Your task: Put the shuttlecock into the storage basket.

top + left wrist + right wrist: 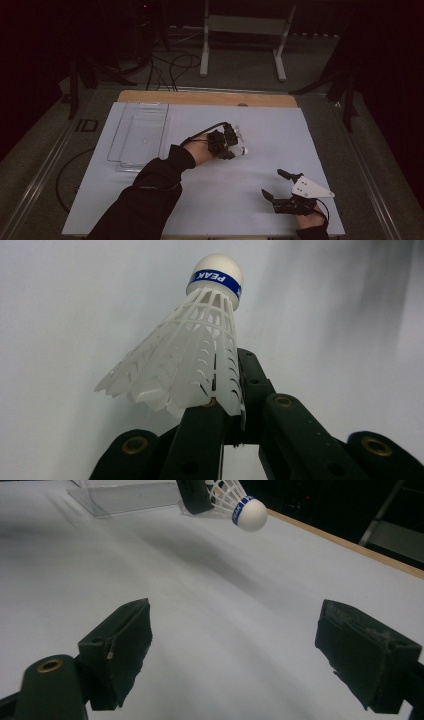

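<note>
We are carrying the shuttlecock (pixel 200 350), its skirt pinched in our left gripper (pixel 226 142); our right gripper (pixel 281 186), jaws wide and empty, is probably taking it next.

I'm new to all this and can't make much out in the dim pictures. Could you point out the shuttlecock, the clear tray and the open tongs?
shuttlecock (pixel 192 360): left gripper view, on its white skirt.
clear tray (pixel 141 131): high view, on its floor.
right tongs (pixel 232 652): right gripper view, midway between the open tips.
</note>
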`<control>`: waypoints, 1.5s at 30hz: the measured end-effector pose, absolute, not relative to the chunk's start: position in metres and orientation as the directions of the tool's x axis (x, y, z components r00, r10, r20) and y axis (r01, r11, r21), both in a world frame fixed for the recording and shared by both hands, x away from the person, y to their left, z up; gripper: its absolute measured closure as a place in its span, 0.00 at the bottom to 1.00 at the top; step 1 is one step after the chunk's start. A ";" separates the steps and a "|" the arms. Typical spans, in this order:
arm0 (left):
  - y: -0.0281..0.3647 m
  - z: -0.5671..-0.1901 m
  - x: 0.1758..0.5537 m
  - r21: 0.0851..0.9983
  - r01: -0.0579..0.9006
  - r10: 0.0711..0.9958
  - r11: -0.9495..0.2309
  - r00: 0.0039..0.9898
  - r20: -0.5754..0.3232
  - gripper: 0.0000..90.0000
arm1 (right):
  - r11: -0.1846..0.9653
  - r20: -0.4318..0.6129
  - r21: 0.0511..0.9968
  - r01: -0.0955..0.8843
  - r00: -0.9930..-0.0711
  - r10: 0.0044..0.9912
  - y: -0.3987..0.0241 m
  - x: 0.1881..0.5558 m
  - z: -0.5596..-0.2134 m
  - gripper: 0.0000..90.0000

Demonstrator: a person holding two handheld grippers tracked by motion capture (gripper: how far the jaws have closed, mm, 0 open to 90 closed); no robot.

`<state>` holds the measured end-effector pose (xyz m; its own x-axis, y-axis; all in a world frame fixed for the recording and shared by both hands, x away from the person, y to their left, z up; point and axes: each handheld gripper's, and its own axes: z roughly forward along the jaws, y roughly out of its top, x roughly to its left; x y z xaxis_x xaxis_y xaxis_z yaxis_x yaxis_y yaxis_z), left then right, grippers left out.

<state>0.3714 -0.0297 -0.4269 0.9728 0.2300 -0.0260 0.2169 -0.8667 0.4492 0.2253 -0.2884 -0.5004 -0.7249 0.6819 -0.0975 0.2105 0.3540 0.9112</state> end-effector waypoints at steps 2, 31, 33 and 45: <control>-0.028 -0.425 0.370 0.446 0.213 0.226 -0.869 0.974 -0.026 1.00 | 0.355 -0.097 0.911 0.211 -0.726 0.681 -0.288 0.225 -0.501 0.16; 0.000 -0.402 0.357 0.460 0.160 0.159 -0.874 0.986 -0.041 1.00 | 0.363 -0.110 0.910 0.203 -0.725 0.680 -0.287 0.224 -0.499 0.16; 0.002 -0.400 0.355 0.459 0.155 0.156 -0.875 0.987 -0.037 1.00 | 0.363 -0.110 0.909 0.203 -0.724 0.681 -0.287 0.224 -0.499 0.16; 0.021 -0.388 0.351 0.452 0.161 0.169 -0.878 0.985 -0.024 1.00 | 0.365 -0.110 0.908 0.205 -0.723 0.682 -0.287 0.224 -0.499 0.16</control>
